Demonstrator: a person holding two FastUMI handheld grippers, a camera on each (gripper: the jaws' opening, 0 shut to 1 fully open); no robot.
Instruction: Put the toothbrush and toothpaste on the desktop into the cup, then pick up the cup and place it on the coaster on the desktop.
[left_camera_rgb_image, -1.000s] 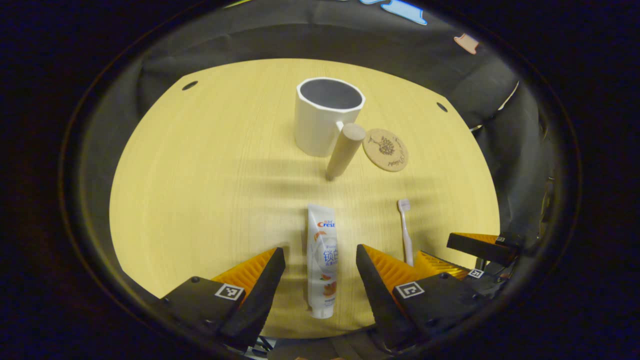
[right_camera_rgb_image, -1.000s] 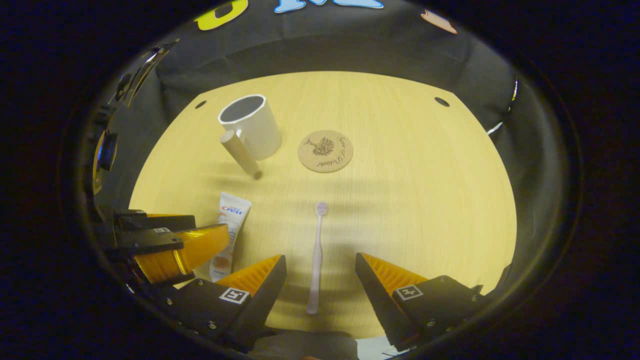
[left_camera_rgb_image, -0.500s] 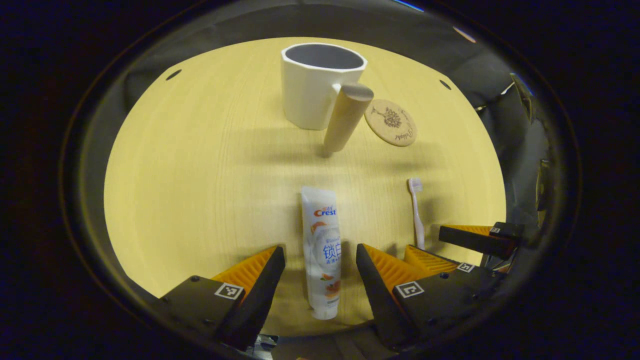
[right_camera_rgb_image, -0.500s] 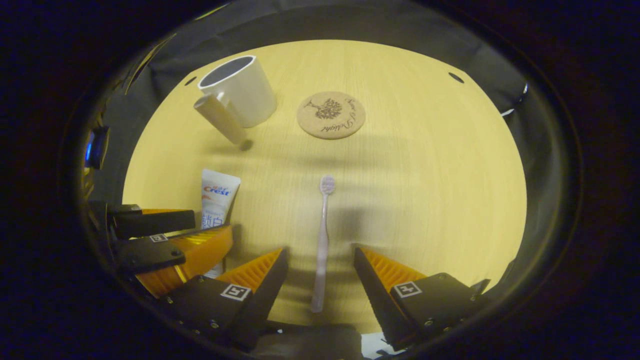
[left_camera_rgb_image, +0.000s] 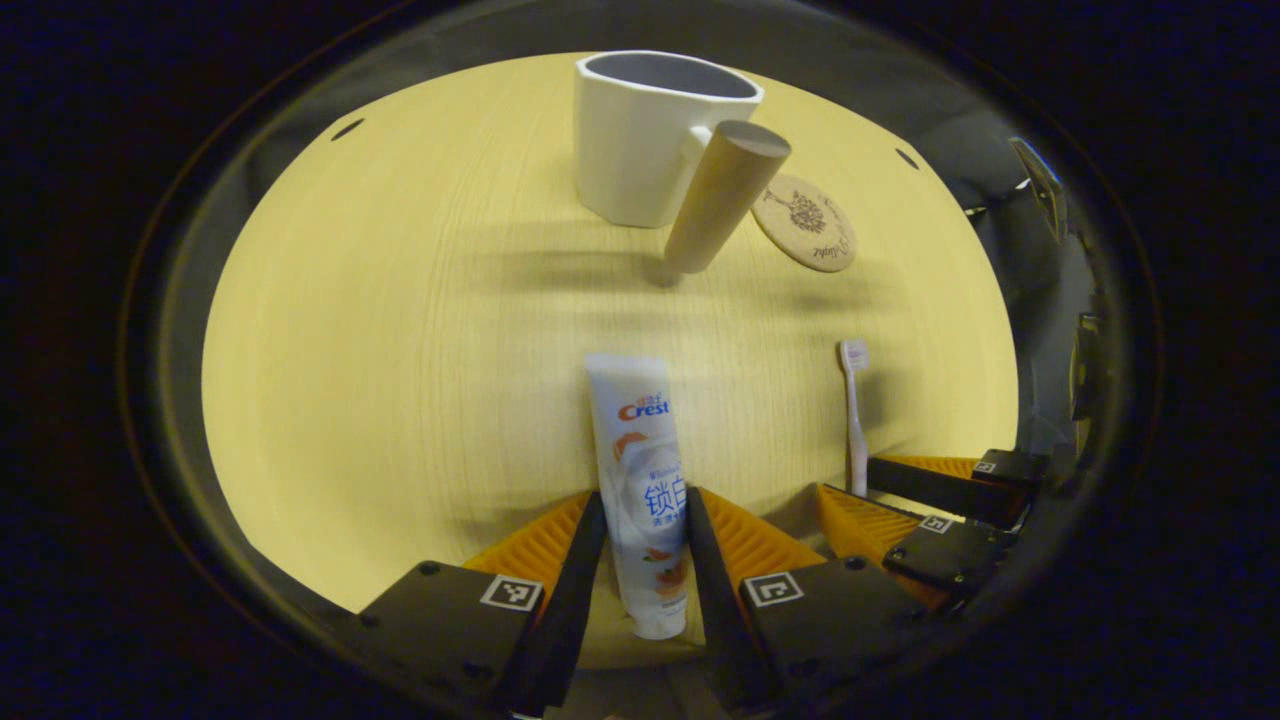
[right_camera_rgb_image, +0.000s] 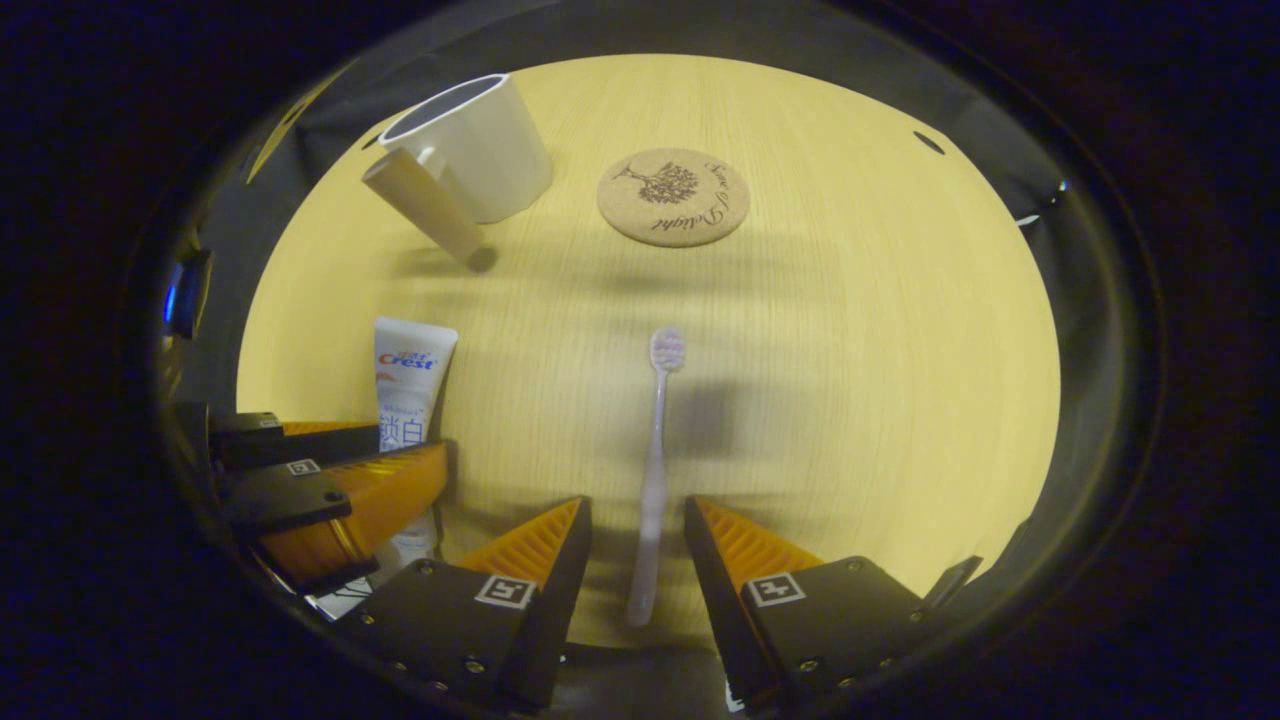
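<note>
The toothpaste tube (left_camera_rgb_image: 640, 470) lies on the wooden desktop (left_camera_rgb_image: 400, 350), and my left gripper (left_camera_rgb_image: 642, 530) is shut on its lower half, both fingers against its sides. Farther back stands the white cup (left_camera_rgb_image: 640, 150) with its wooden peg handle (left_camera_rgb_image: 725, 195), beside the round cork coaster (left_camera_rgb_image: 805, 222). In the right gripper view the toothbrush (right_camera_rgb_image: 655, 460) lies bristles away between the fingers of my right gripper (right_camera_rgb_image: 637, 520), which is open with a narrow gap on each side. Cup (right_camera_rgb_image: 475, 145), coaster (right_camera_rgb_image: 673, 196) and toothpaste (right_camera_rgb_image: 410, 375) lie beyond, with the left gripper (right_camera_rgb_image: 410, 445) at the left.
The right gripper (left_camera_rgb_image: 848, 480) sits close beside the left one, around the toothbrush (left_camera_rgb_image: 853, 410). Black cloth walls ring the desktop (right_camera_rgb_image: 850, 350). Small dark holes mark the far corners of the desktop. Bare wood lies right of the coaster.
Both grippers came down and forward over their objects. The left fingers closed onto the toothpaste tube. The right fingers narrowed around the toothbrush handle.
</note>
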